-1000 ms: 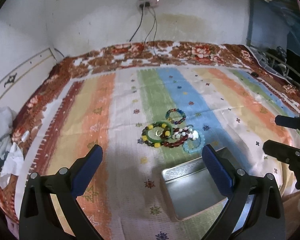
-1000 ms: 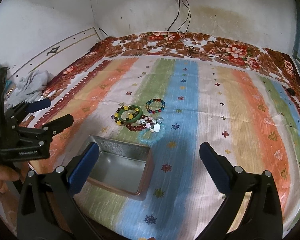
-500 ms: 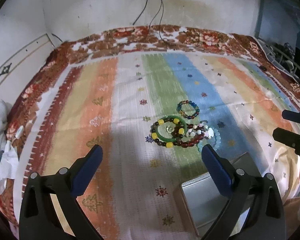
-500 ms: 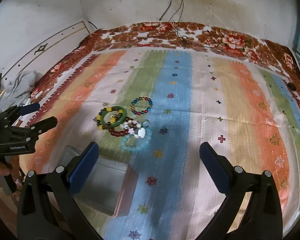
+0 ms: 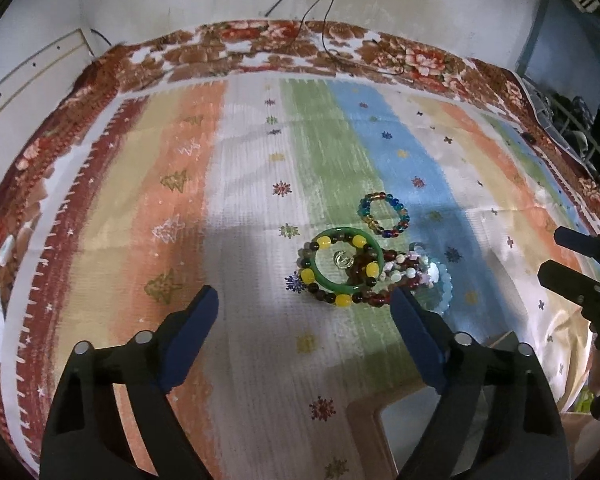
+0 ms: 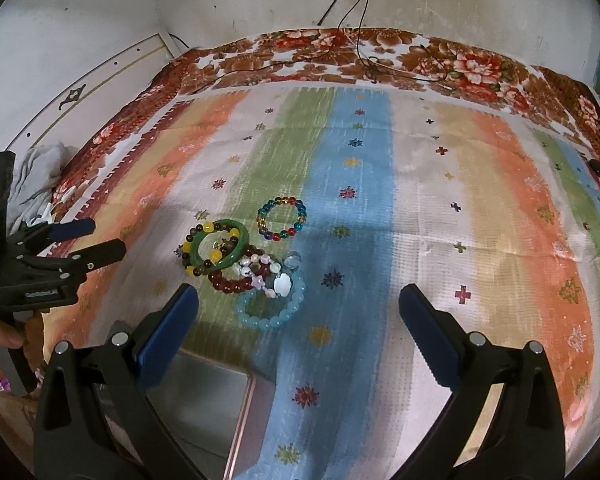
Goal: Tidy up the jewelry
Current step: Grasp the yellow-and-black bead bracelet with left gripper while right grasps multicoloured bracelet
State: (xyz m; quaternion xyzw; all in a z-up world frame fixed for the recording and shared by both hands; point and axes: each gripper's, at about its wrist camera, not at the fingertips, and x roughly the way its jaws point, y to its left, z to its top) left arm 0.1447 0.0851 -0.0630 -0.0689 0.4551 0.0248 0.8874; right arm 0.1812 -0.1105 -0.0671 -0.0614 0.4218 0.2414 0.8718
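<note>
A pile of bracelets lies on the striped bed cover: a green bangle (image 5: 326, 280) (image 6: 198, 250) on a yellow-and-brown bead bracelet, a dark red bead bracelet (image 6: 226, 282), a pale blue bead bracelet (image 6: 272, 318) and a multicolour bead bracelet (image 5: 384, 214) (image 6: 282, 218) set apart behind. An open metal tin (image 6: 204, 408) (image 5: 412, 436) stands in front of the pile. My left gripper (image 5: 304, 322) is open and empty, just short of the pile. My right gripper (image 6: 298, 324) is open and empty over the pale blue bracelet's near side.
The striped cover (image 6: 440, 208) with a floral border spreads over a bed against a white wall. Cables (image 6: 356, 12) hang from the wall onto the far edge. Crumpled cloth (image 6: 36, 184) lies off the left side. A small black object (image 6: 596, 168) lies at far right.
Both grippers have moved forward toward the bracelets. The pile looms larger and the tin has slid down toward the bottom of both views. Both stay open.
</note>
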